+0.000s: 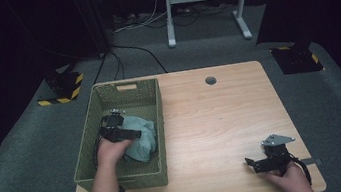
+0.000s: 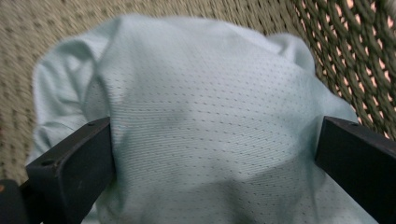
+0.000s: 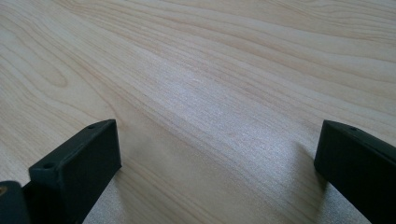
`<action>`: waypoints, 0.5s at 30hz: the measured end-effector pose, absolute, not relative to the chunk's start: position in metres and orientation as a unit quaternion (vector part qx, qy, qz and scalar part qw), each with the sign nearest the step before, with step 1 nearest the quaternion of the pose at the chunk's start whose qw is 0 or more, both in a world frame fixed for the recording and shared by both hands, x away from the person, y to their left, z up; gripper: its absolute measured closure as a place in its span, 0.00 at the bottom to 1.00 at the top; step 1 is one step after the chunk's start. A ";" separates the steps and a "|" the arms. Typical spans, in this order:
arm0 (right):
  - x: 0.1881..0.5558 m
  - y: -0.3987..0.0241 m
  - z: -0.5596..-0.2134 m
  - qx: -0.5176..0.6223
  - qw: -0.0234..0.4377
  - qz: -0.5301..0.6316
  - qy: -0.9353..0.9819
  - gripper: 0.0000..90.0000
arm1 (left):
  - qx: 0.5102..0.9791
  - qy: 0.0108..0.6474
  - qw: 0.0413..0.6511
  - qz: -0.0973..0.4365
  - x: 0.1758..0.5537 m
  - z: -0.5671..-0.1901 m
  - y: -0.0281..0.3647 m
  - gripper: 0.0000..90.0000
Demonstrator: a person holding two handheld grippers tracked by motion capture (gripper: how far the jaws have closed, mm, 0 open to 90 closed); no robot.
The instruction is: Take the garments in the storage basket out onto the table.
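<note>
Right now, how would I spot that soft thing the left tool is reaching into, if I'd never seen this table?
Start at the wooden table and find the green woven basket on its left side. Inside lies a crumpled pale blue-green cloth, with the left gripper open over it, one jaw on either side. It is the sole soft, light-coloured thing there, with fine dotted mesh fabric.
</note>
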State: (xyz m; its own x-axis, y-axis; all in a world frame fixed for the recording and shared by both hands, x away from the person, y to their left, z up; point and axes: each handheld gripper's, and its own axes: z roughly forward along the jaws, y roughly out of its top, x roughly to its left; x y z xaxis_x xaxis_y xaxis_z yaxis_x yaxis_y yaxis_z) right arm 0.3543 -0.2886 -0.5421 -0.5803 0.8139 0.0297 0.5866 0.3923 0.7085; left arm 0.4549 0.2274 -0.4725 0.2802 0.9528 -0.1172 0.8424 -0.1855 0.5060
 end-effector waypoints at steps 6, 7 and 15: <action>0.354 -0.288 -0.542 0.425 0.167 0.345 0.820 0.00 | 0.762 0.599 0.227 0.097 0.456 -0.475 0.229 0.01; 0.354 -0.288 -0.542 0.425 0.168 0.344 0.820 0.00 | 0.763 0.599 0.225 0.096 0.456 -0.476 0.229 0.01; 0.354 -0.288 -0.542 0.426 0.166 0.346 0.820 0.00 | 0.772 0.596 0.212 0.071 0.459 -0.480 0.222 0.01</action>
State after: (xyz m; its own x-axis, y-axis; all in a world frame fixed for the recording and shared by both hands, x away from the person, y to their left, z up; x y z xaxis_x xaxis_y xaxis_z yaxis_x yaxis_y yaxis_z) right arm 0.3543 -0.2883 -0.5423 -0.5823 0.8127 0.0217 0.5828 0.3987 0.7081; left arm 0.4593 0.2215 -0.4805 0.2802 0.9493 -0.1424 0.8892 -0.2009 0.4110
